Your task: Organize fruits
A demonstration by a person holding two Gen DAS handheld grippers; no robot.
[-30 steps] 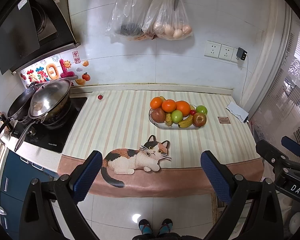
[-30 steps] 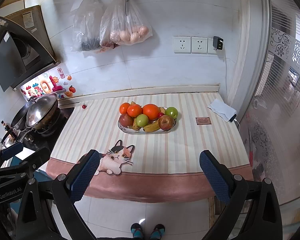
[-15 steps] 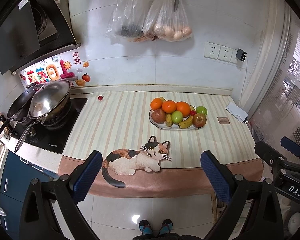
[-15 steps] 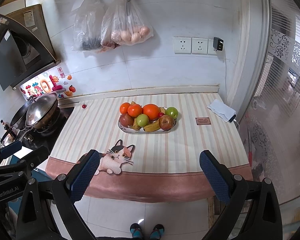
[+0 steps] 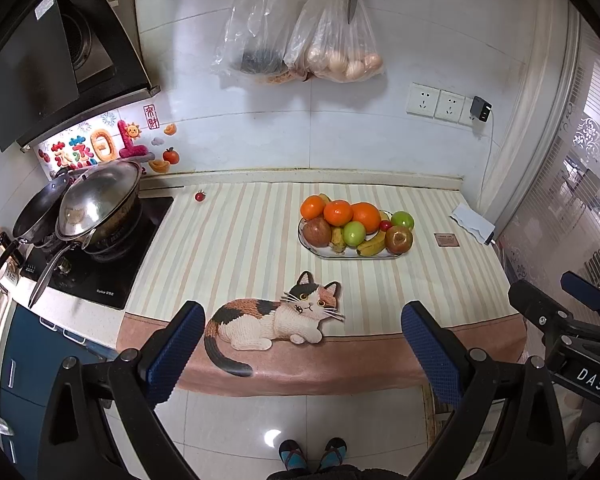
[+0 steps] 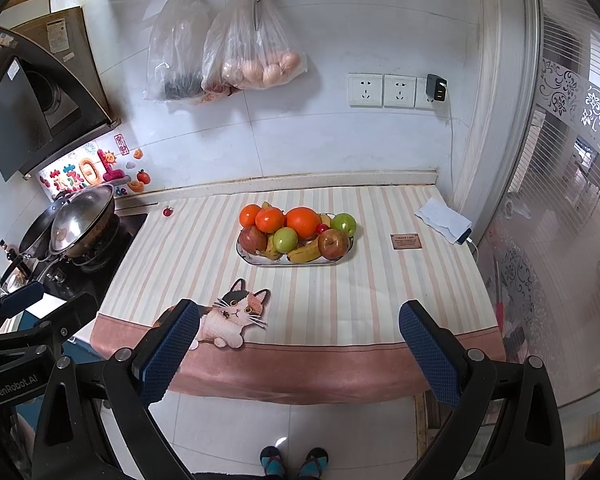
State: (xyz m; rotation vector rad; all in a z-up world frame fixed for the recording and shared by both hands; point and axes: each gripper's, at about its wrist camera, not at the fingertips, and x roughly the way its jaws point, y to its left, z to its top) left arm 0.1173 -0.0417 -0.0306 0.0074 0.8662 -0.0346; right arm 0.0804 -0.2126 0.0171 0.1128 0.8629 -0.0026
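Almost nothing changes across the last second. Both views match the earlier ones nearly line for line; at most the cameras drift very slightly. The fruit holds the same arrangement as before.

Left gripper (image 5: 302, 346): blue-padded fingers spread wide, nothing between them, held back off the counter's front edge above the floor tiles. Right gripper (image 6: 298, 346): same posture, fingers wide apart and empty, also short of the counter.

Shallow oval white dish (image 6: 260, 260) sits mid-counter on the striped cream-and-pink mat (image 6: 340, 304), well apart from both grippers. Piled in it: three oranges (image 6: 302, 222) at the back, two dark red apples (image 6: 333, 243) at the front corners, two green apples (image 6: 285, 239), yellow bananas (image 6: 305, 255) along the front rim, a small red fruit tucked between. One small red cherry-like fruit (image 5: 199, 196) lies alone on the mat near the black hob (image 5: 96, 276), well apart from the dish.

The cat-shaped patch (image 5: 276, 316) on the mat lies between the grippers and the dish.

Judgement: no grasp begun; the task stands at its very start or in a pause. The stray red fruit looks the likeliest loose end, nearer the left side. Round fruit stacked high could roll off if the pile is nudged.
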